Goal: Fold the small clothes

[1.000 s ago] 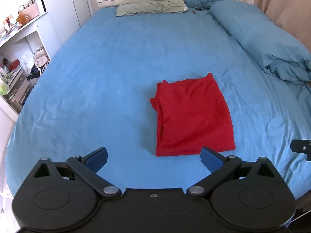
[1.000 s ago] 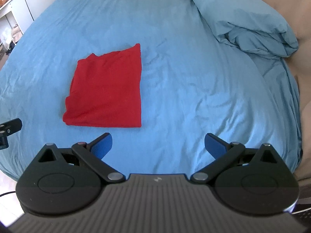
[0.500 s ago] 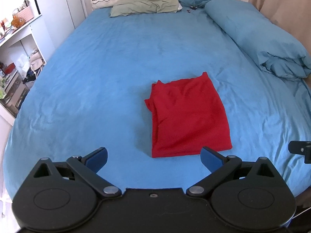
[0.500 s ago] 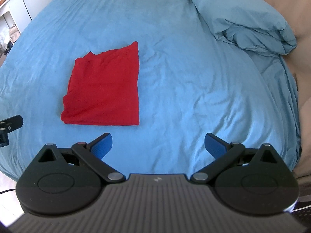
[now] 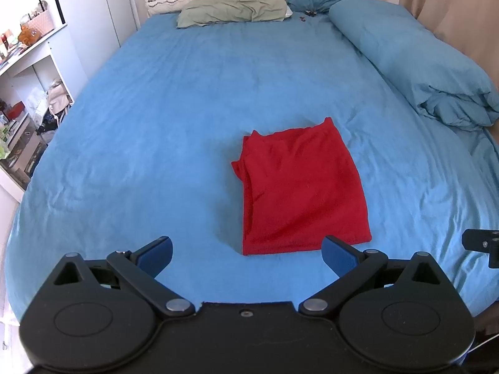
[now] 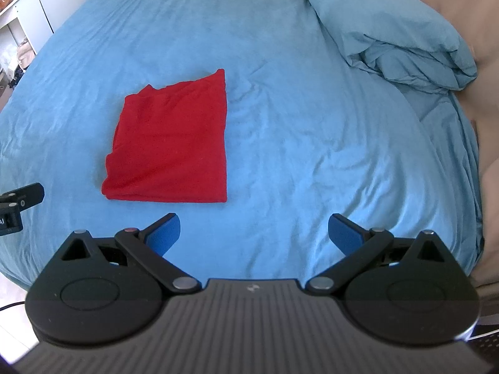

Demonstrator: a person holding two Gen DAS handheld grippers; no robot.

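My bed (image 5: 174,118), under a blue sheet, carries a rolled blue duvet (image 5: 414,62) along its right side and a green pillow (image 5: 232,9) at the head. Near the foot lies the red garment (image 5: 302,187), folded into a flat rectangle with layered edges on its left. My left tongs (image 5: 246,254) and right tongs (image 6: 254,232) hang spread wide, empty, apart from the cloth.

A green pillow (image 5: 232,11) and rolled blue duvet (image 5: 414,62) lie on the bed (image 5: 187,109).

wrist views: bed foot, facing headboard | shared: red cloth (image 5: 299,187)
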